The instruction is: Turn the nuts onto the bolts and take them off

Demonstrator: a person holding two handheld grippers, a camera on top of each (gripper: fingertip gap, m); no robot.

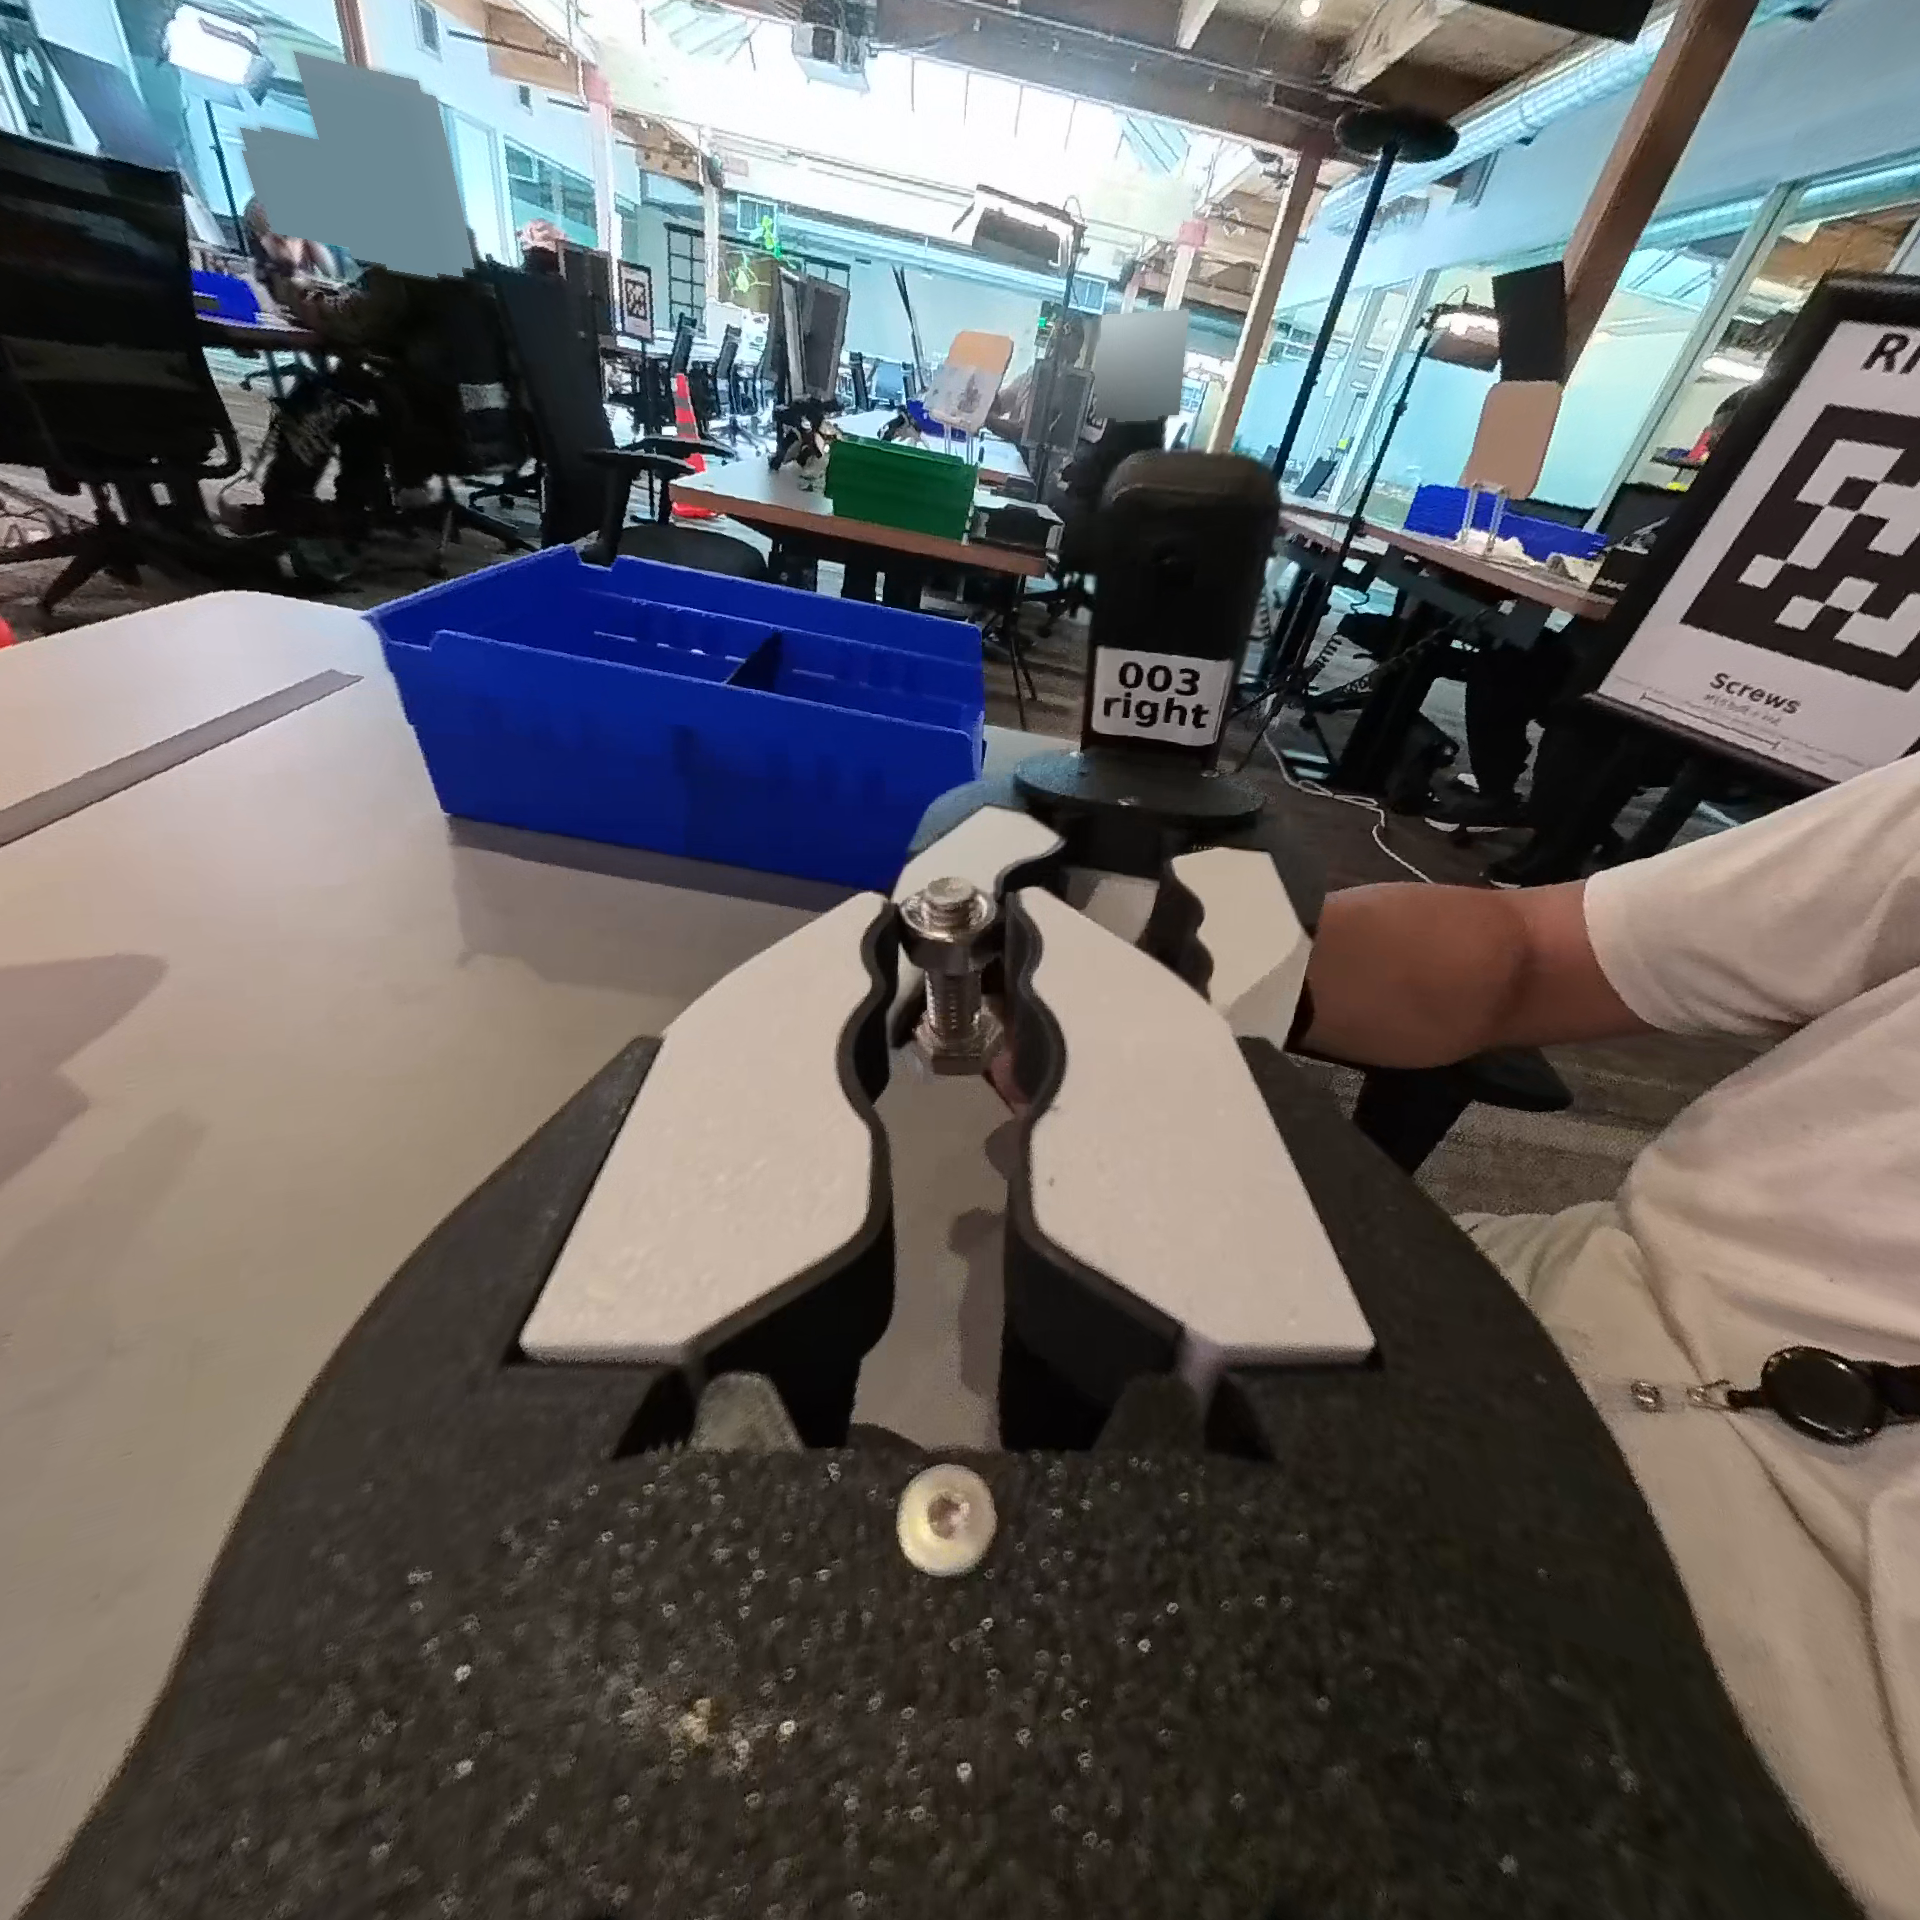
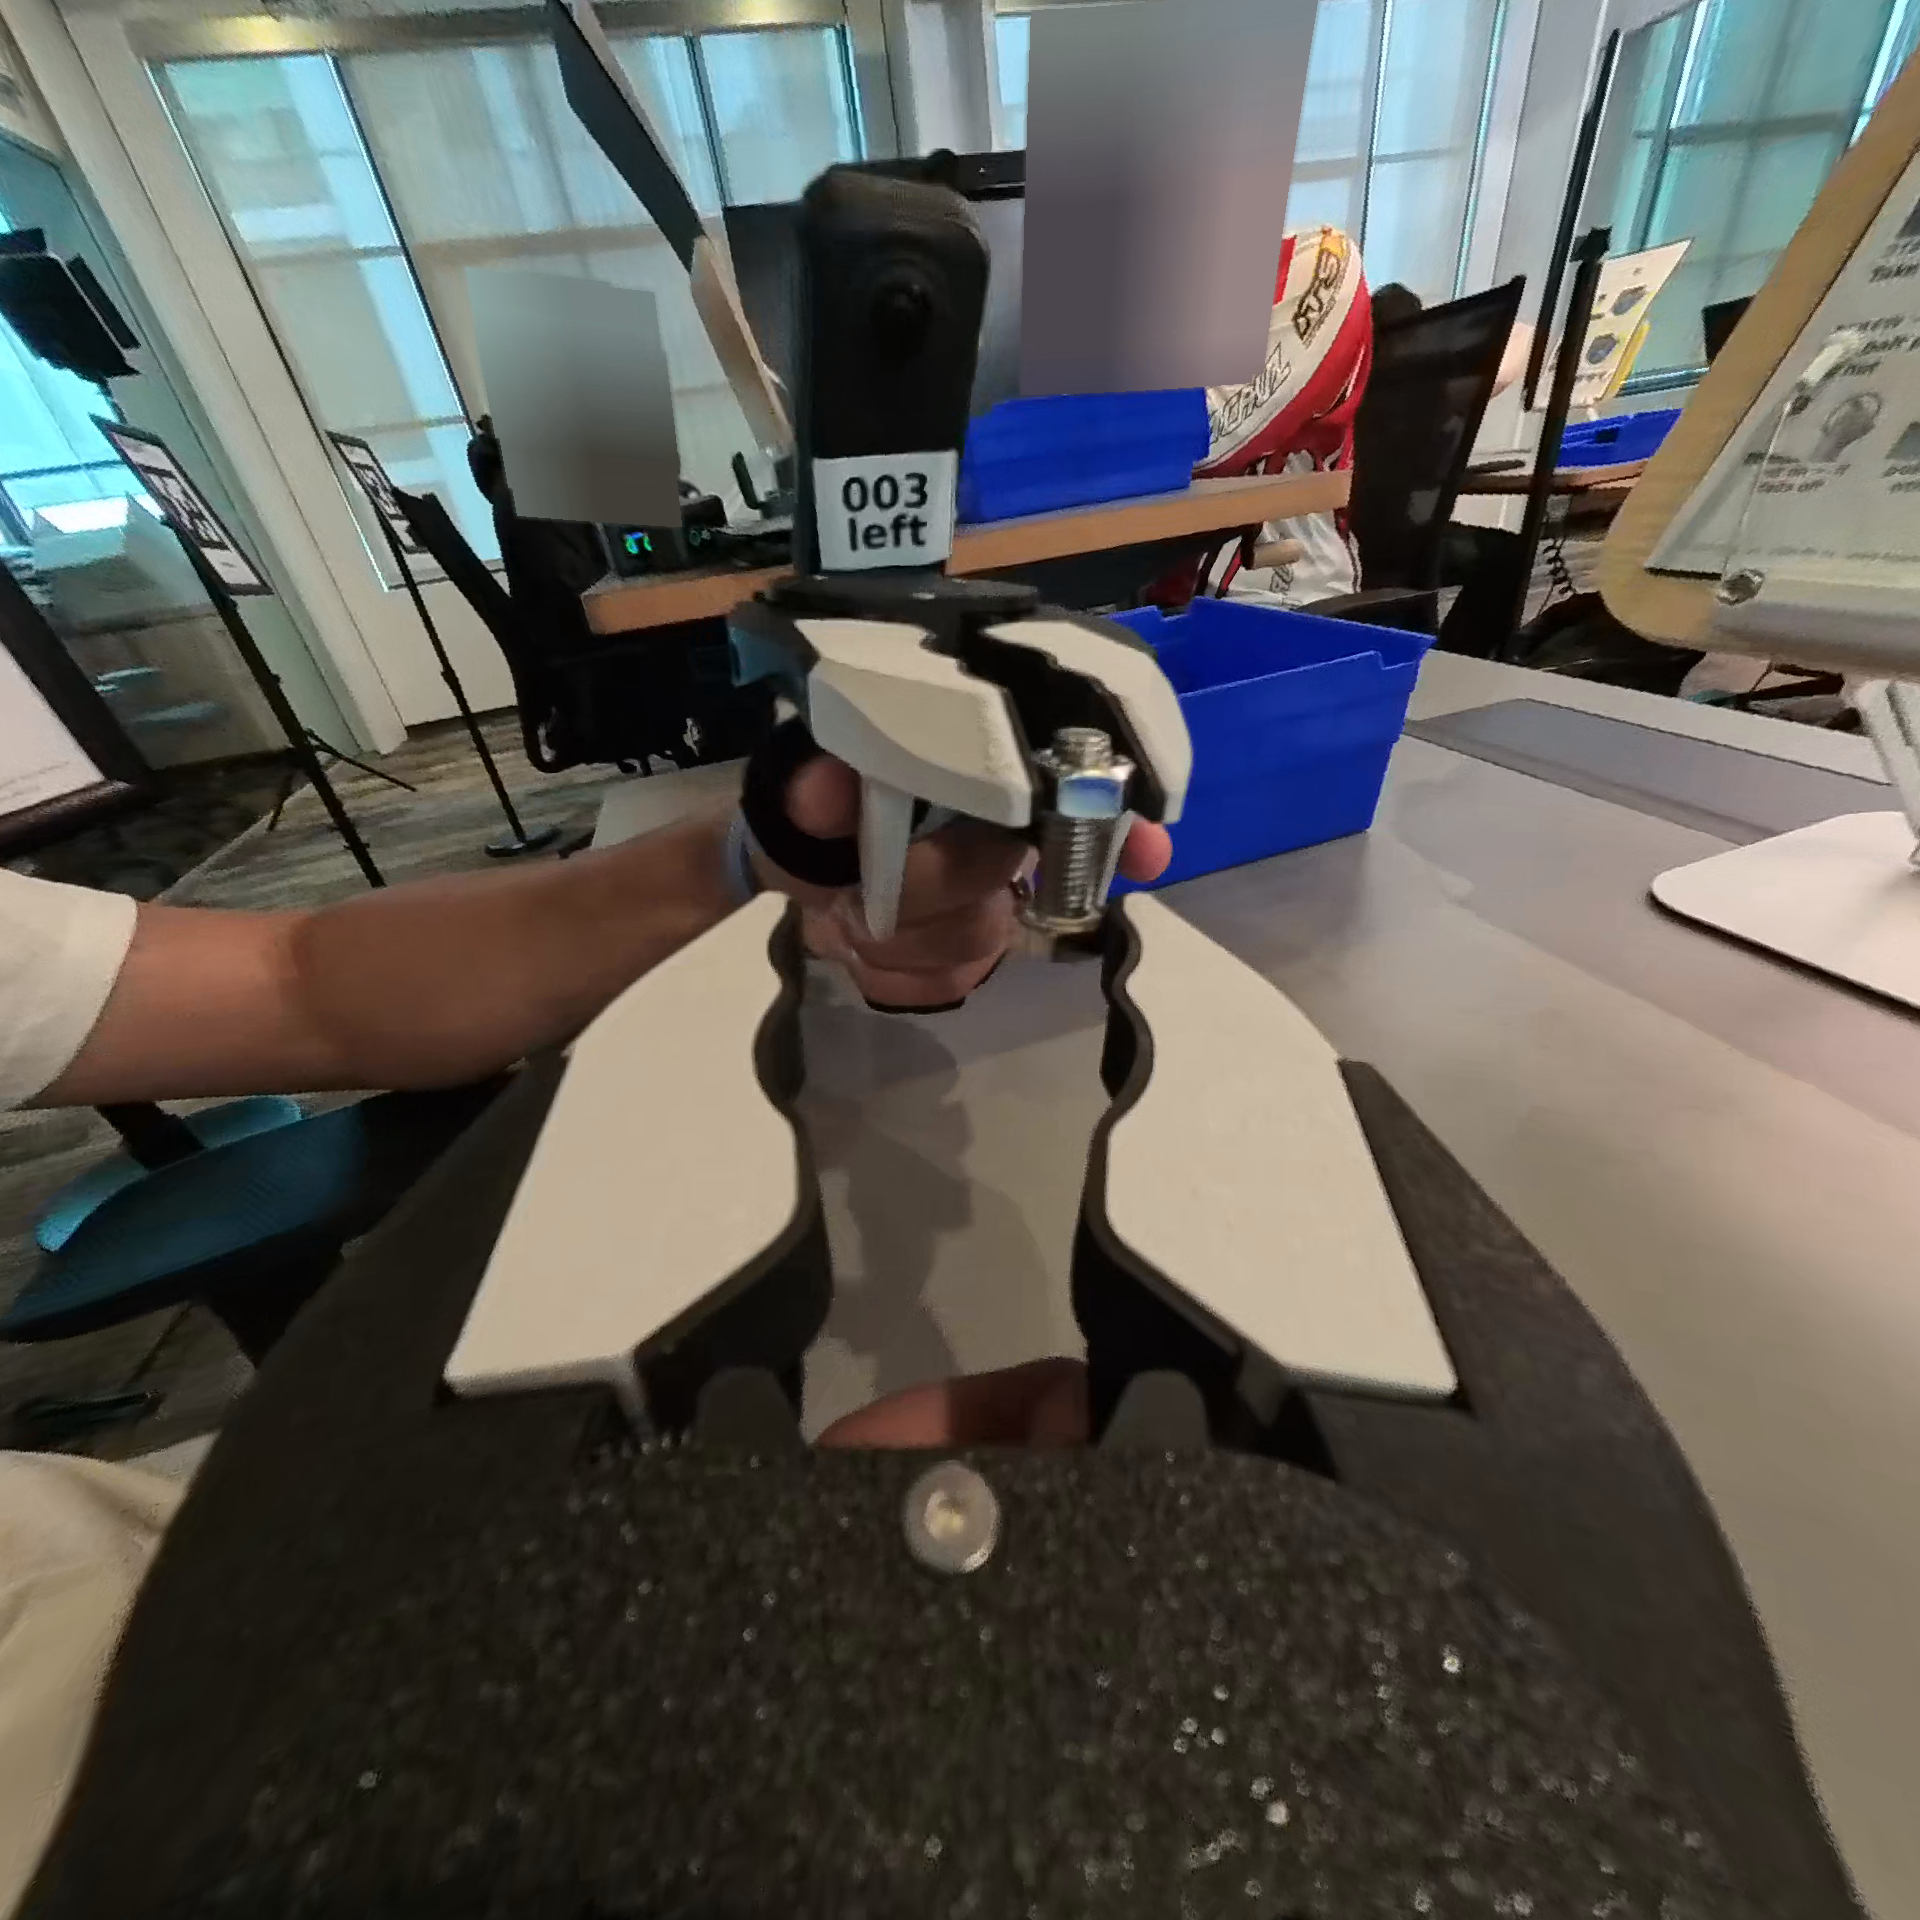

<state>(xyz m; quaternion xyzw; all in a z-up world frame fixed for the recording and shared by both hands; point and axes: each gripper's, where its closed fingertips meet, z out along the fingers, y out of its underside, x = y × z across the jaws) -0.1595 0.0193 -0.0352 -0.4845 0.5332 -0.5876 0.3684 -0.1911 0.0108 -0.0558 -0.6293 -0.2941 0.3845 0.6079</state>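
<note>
A steel bolt (image 1: 940, 992) stands upright in the air with a hex nut (image 1: 938, 918) threaded near its top end and its head (image 1: 958, 1049) at the bottom. My left gripper (image 1: 945, 925) is shut on the nut. The right wrist view shows the same: the left gripper (image 2: 1086, 800) pinches the nut (image 2: 1086, 792) and the bolt (image 2: 1075, 868) hangs below. My right gripper (image 2: 951, 935) is open and faces it, with its right fingertip (image 2: 1127, 930) beside the bolt head (image 2: 1060, 920). The right gripper also shows beyond the bolt in the left wrist view (image 1: 1112, 894).
A blue divided bin (image 1: 675, 727) stands on the grey table (image 1: 260, 935) behind the grippers; it also shows in the right wrist view (image 2: 1278, 727). A sign stand (image 2: 1818, 468) with a white base (image 2: 1818, 914) is at the right. The person's forearm (image 2: 364, 987) reaches in from the left. Left and right tips are no more than a few centimetres apart.
</note>
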